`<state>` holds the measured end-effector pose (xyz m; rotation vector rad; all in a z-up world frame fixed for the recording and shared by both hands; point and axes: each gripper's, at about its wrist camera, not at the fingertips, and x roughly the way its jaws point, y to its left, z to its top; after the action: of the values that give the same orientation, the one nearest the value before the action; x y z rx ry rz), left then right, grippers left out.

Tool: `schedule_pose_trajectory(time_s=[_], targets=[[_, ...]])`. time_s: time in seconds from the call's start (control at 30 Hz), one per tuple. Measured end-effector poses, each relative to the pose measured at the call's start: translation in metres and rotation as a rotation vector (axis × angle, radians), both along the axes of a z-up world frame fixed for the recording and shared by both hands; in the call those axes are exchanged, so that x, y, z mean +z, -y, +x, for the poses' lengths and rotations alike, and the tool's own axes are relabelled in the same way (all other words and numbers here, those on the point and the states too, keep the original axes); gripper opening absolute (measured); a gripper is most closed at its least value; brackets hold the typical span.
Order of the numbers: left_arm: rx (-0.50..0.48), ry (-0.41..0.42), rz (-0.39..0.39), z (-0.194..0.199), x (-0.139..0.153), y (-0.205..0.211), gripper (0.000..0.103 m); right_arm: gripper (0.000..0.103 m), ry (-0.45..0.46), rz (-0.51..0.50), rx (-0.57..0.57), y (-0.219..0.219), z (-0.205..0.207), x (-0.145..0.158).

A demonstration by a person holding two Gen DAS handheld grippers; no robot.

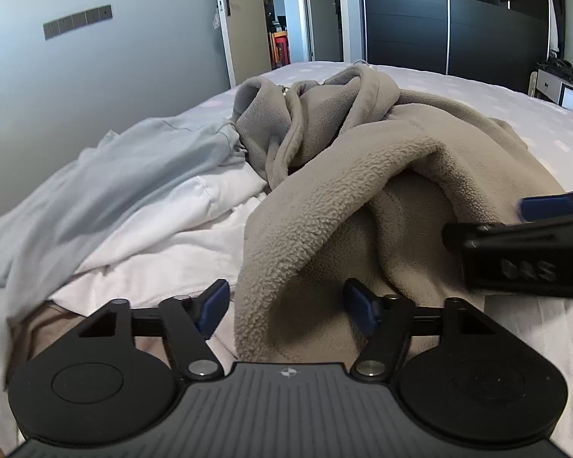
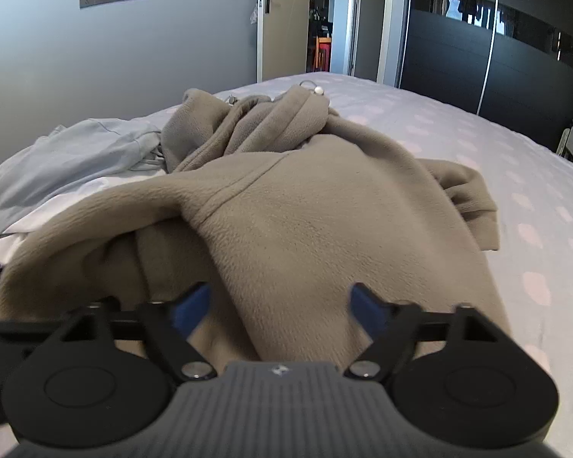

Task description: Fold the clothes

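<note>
- Now, through my left wrist camera, the left gripper [image 1: 286,307] has its jaws spread wide, and a thick fold of the taupe fleece garment [image 1: 324,206] hangs down between the blue pads [image 1: 212,307] without either pad pressing it.
- Same view: the fleece lies heaped on the bed [image 1: 515,114], its bunched upper part toward the far side; a pale blue garment [image 1: 95,191] and a white one [image 1: 164,236] lie just left of it, touching its edge.
- At the right edge I see my right gripper [image 1: 527,244] reaching in beside the fleece, blurred.
- From the right wrist camera, the right gripper [image 2: 282,305] is also wide apart, straddling the near hem of the fleece [image 2: 324,210]; nothing is pinched.
- A sleeve [image 2: 473,206] lies out to the right on the spotted bed cover [image 2: 534,175].
- Behind, I see a dark wardrobe [image 2: 477,57] and an open door [image 2: 275,19].
</note>
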<state>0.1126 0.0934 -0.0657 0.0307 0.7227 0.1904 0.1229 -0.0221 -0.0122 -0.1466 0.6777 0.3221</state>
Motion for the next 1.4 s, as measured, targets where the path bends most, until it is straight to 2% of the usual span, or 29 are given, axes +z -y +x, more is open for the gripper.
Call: schedule_pose_trajectory(time_s=[0.03,0.1,0.13,0.2,0.33,0.5,0.6,0.67,0.73,0.8,0.97,1.13,1.23,1.4], targets=[[-0.003,-0.001,-0.014,0.0,0.0,-0.001,0.051,0.05,-0.007,-0.012,-0.004,-0.003,0.005,-0.002],[-0.015,-0.003,-0.041,0.001,0.0,0.0,0.045,0.031,-0.025,0.023,-0.01,0.007,0.008,0.0],[-0.021,-0.003,-0.042,0.001,0.001,0.002,0.043,0.018,-0.033,0.049,-0.014,0.013,0.009,0.001],[-0.043,0.0,-0.045,0.0,0.002,0.006,0.038,0.011,-0.037,0.084,-0.031,0.026,0.009,0.006],[-0.128,0.008,-0.094,-0.011,0.012,0.022,0.03,0.009,0.049,0.066,-0.121,0.06,-0.009,0.03],[-0.267,0.029,-0.149,-0.03,0.032,0.049,0.03,0.009,0.137,0.062,-0.207,0.099,-0.045,0.067],[-0.358,0.043,-0.179,-0.046,0.045,0.065,0.04,0.008,0.224,0.025,-0.249,0.12,-0.073,0.09],[-0.413,0.065,-0.179,-0.061,0.053,0.074,0.046,0.009,0.243,0.021,-0.271,0.138,-0.093,0.103],[-0.477,0.084,-0.197,-0.078,0.06,0.082,0.057,0.009,0.26,0.006,-0.295,0.156,-0.114,0.113],[-0.557,0.083,-0.231,-0.09,0.066,0.09,0.06,0.009,0.273,-0.012,-0.32,0.174,-0.136,0.121],[-0.767,0.095,-0.25,-0.119,0.079,0.119,0.064,0.009,0.271,-0.047,-0.389,0.218,-0.182,0.134],[-0.935,0.068,-0.173,-0.141,0.075,0.156,0.069,0.009,0.206,-0.079,-0.484,0.26,-0.209,0.121],[-0.989,0.043,-0.158,-0.156,0.069,0.166,0.073,0.009,0.139,-0.053,-0.543,0.28,-0.212,0.101],[-0.944,0.017,-0.187,-0.149,0.063,0.162,0.075,0.014,0.048,-0.045,-0.518,0.291,-0.217,0.075]])
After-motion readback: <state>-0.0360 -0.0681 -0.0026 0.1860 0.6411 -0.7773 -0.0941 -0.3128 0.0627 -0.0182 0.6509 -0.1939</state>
